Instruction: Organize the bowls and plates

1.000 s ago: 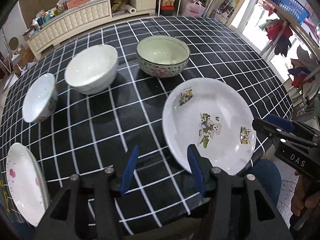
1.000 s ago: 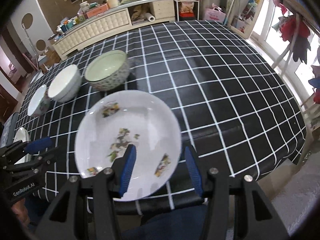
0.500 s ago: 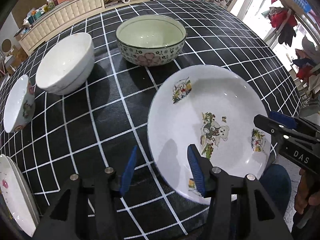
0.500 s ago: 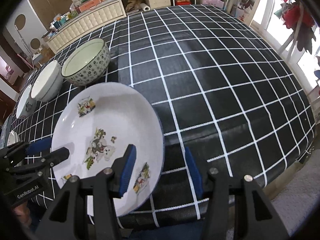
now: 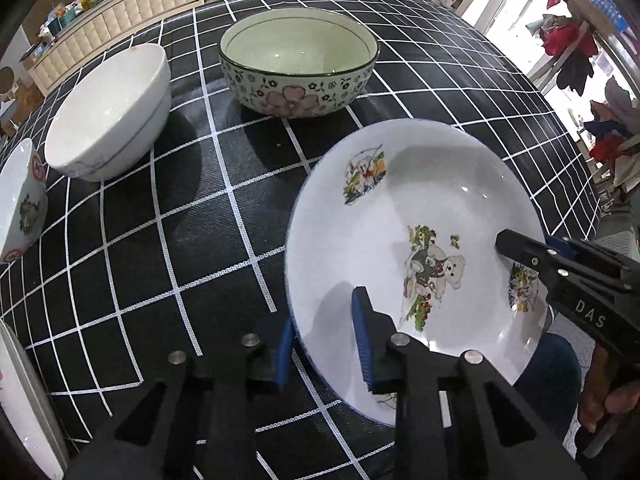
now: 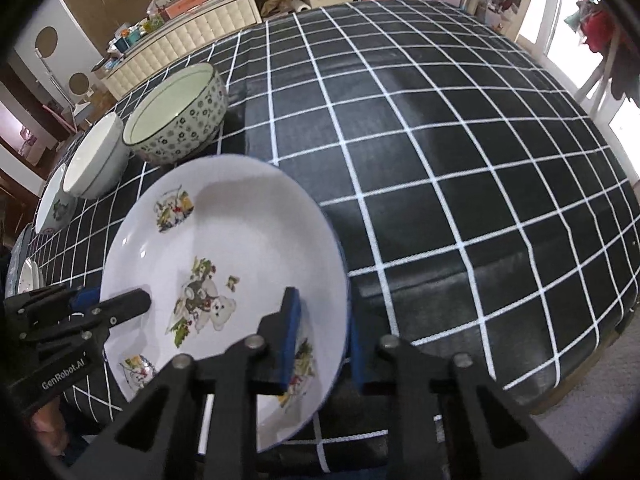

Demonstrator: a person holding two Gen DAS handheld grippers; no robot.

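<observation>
Daylight enters from the windows [image 6: 576, 52] on the right, which are blown out to white in both views. The cartoon plate [image 5: 424, 208] carries small glare spots, and the left gripper [image 5: 324, 340] casts a soft grey shadow on its near rim. Bowls throw diffuse shadows toward the left edge of the tablecloth [image 5: 192, 216]. Fisheye distortion bows the white grid lines strongly, and black vignetting fills the corners. The near gripper bodies are slightly soft; the centre is sharp.

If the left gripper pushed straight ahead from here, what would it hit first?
The left gripper already straddles the near rim of the white cartoon-printed plate, so it would push that first. Beyond lies the green floral-patterned bowl, though depth is unclear.
</observation>
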